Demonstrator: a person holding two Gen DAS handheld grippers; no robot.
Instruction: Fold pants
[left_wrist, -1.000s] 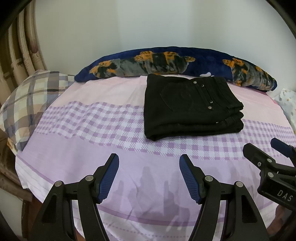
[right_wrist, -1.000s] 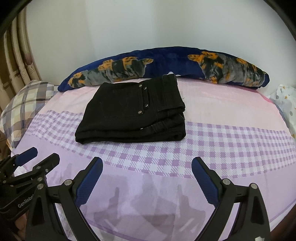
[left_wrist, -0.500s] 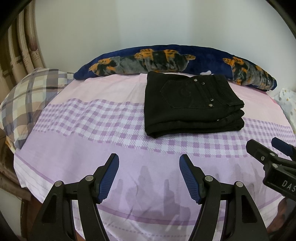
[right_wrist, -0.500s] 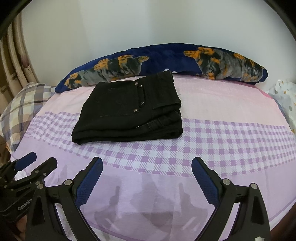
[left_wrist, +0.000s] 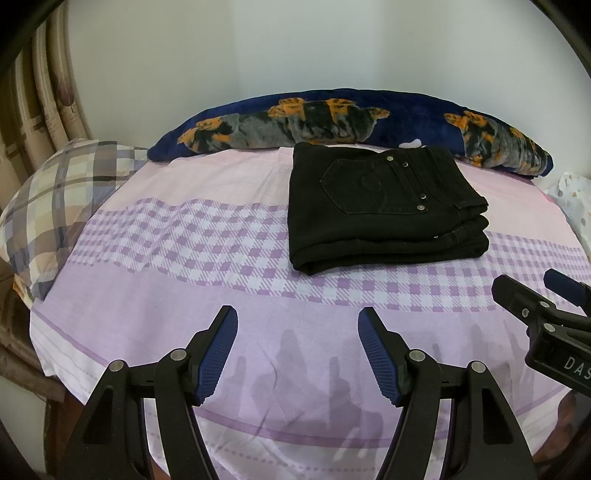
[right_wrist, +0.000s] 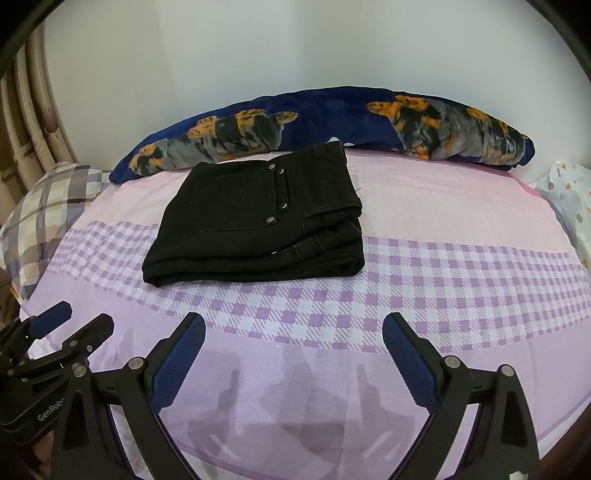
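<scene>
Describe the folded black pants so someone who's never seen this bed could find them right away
Start at the bed's pink and purple checked sheet. Near its far edge, just in front of the long navy blanket roll with orange patches, lie the folded black denim pants. They are the only plain black item there, a neat rectangular stack with silver rivets on the back pocket.

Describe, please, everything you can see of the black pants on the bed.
The black pants look like denim and lie folded into a compact, roughly rectangular stack of several layers. A back pocket with faint stitching and small metal rivets faces up; the waistband and a belt loop sit at the right end, the rounded fold at the left. They rest flat on the pink and purple checked bedsheet, their far edge close against the navy patterned pillow. Neither tool touches them.
</scene>
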